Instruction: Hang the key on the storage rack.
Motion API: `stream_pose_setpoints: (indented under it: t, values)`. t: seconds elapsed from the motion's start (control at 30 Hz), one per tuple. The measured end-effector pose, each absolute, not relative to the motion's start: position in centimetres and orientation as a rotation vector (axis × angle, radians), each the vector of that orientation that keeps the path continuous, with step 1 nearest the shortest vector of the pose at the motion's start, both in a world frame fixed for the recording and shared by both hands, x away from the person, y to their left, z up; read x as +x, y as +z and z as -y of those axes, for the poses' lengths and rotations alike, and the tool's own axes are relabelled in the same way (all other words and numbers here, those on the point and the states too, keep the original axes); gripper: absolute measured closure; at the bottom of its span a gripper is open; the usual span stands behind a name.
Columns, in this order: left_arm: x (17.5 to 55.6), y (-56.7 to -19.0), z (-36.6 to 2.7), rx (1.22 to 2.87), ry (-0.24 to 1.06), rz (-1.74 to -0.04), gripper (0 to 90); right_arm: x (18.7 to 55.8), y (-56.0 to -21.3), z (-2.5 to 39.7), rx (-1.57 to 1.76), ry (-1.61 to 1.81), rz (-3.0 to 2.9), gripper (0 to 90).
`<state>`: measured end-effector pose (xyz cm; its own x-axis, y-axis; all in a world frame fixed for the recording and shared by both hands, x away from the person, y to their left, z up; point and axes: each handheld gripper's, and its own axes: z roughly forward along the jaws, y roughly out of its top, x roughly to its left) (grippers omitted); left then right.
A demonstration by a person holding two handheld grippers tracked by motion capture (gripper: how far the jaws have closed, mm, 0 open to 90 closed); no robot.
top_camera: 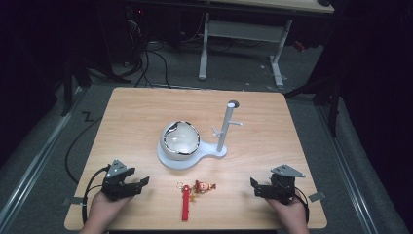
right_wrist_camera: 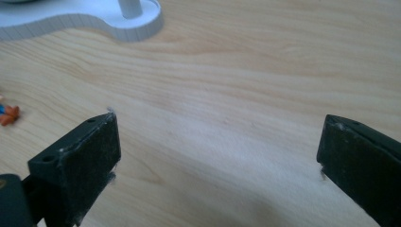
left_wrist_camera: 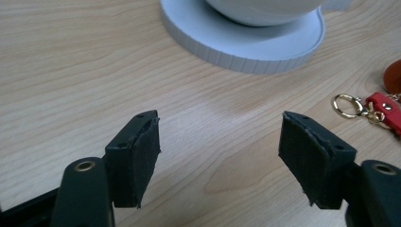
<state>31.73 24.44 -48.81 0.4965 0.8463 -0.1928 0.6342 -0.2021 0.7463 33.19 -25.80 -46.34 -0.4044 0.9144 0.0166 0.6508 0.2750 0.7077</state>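
Note:
A keychain lies near the table's front edge: a red strap, a gold ring and a small orange figure. Behind it stands a white stand with a shiny dome and a thin upright post bearing short pegs. My left gripper rests at the front left, open, its jaws empty and aimed toward the keychain. In the left gripper view the red strap sits just right of the gripper. My right gripper is open and empty at the front right; in its own view the gripper frames bare wood.
The wooden table has its edges close behind both hands. The stand's base lies ahead of the right gripper. Beyond the table, cables and a white desk frame stand on the dark floor.

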Motion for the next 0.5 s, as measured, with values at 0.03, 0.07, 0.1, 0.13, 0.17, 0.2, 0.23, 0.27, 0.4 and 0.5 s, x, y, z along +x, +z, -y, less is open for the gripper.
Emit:
stream_pose_setpoints:
  t: [0.03, 0.07, 0.1, 0.13, 0.17, 0.2, 0.23, 0.27, 0.4, 0.5]
  values:
    - [31.9, -48.8, -24.0, 1.942, 0.337, -1.203, 30.3, 33.2, -46.5, 26.1, 1.427, 0.900, -2.158, 0.9]
    - [31.9, -48.8, -24.0, 1.942, 0.337, -1.203, 30.3, 33.2, -46.5, 26.1, 1.427, 0.900, -2.158, 0.9]
    - [31.9, -48.8, -23.8, 1.945, 0.340, -1.192, 30.3, 33.3, -46.8, 26.9, 1.461, 0.888, -2.151, 2.4]
    - [32.0, -48.8, -23.7, 1.949, 0.340, -1.189, 30.3, 33.3, -46.8, 26.9, 1.461, 0.888, -2.151, 2.4]
    - [32.0, -48.8, -23.7, 1.953, 0.340, -1.188, 30.3, 33.4, -46.8, 27.1, 1.478, 0.887, -2.144, 2.7]
    - [32.0, -48.8, -23.7, 1.954, 0.341, -1.188, 30.3, 33.5, -46.9, 27.3, 1.497, 0.884, -2.138, 2.8]
    - [32.0, -48.8, -23.8, 1.952, 0.341, -1.191, 30.3, 33.6, -46.9, 27.4, 1.505, 0.885, -2.132, 3.0]
    - [32.0, -48.8, -24.0, 1.947, 0.340, -1.194, 30.3, 33.7, -46.9, 27.5, 1.515, 0.892, -2.128, 3.0]
    - [31.8, -48.7, -24.4, 1.940, 0.345, -1.204, 30.3, 33.9, -46.6, 27.3, 1.509, 0.914, -2.125, 3.5]
    - [31.3, -48.7, -24.9, 1.933, 0.340, -1.216, 30.3, 33.9, -46.3, 26.4, 1.445, 0.957, -2.199, 3.4]
